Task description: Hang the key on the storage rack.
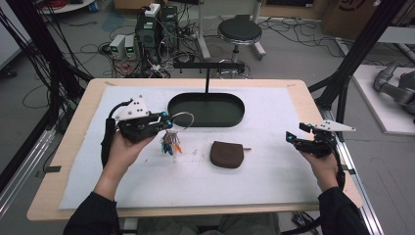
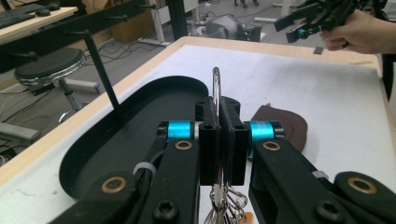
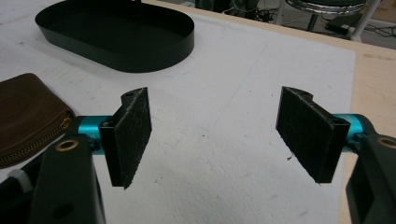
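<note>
1. High view: your left gripper [image 1: 168,123] is clamped on a metal key ring [image 1: 182,119], with a bunch of coloured keys [image 1: 171,146] dangling beneath it, clear of the white mat [image 1: 274,176]. You hold the ring by its near arc, so the open loop sticks out forward toward the black oval tray [image 1: 206,109] and the stand [image 1: 208,66] with its crossbar above that tray — to my eye, that leaves the loop free to be threaded over one of the bar's small pegs. Your right gripper [image 1: 295,138] waits near the mat's right edge, well apart from the brown zip pouch [image 1: 227,154] lying flat between your hands.

2. Left gripper view: the two pads stand together with only the thin wire of the key ring [image 2: 216,86] between them, upright and edge-on, and the keys [image 2: 226,205] hang below the jaws. The tray [image 2: 140,135] lies straight ahead and below, and the stand's post [image 2: 103,77] rises at its left. The pouch [image 2: 282,126] sits just right of the jaws.

3. Right gripper view: your right gripper [image 3: 212,135] has its jaws wide apart with nothing between them — only bare mat [image 3: 219,93]. The pouch [image 3: 28,114] is at the left, its zip side toward you, and the tray [image 3: 121,35] is farther off.
</note>
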A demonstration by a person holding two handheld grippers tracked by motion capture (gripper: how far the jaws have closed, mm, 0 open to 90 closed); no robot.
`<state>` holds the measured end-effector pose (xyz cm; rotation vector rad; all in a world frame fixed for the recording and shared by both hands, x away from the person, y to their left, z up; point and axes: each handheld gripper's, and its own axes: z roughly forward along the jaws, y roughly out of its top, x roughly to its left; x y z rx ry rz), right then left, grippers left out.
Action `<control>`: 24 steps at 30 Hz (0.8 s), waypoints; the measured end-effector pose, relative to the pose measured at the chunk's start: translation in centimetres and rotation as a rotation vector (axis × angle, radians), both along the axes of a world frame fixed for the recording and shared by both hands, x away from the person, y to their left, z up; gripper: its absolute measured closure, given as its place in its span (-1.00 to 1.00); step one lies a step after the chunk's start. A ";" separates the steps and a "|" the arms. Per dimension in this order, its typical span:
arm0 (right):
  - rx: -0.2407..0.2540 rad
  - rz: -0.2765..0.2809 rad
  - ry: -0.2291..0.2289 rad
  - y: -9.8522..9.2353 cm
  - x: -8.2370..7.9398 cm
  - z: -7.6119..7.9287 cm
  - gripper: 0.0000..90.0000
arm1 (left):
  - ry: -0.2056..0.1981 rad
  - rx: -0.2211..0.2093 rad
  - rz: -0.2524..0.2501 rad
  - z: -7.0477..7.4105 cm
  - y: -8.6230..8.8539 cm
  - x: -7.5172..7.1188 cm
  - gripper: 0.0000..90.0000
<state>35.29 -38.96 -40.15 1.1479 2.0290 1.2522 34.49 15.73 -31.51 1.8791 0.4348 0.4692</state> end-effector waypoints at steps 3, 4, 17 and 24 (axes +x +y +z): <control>0.000 0.002 0.001 0.0 0.0 0.0 -0.40 | -0.009 0.004 0.005 0.6 -0.2 0.5 0.92; 0.000 0.001 0.001 0.0 0.0 0.0 -0.40 | -0.009 -0.003 0.008 0.8 -0.3 0.7 0.92; 0.011 0.000 -0.004 -0.2 0.1 0.0 -0.40 | -0.002 -0.056 0.061 2.8 -0.8 3.7 0.92; 0.010 0.001 -0.004 -0.2 0.1 0.0 -0.40 | -0.001 -0.052 0.089 3.9 -0.9 5.9 0.92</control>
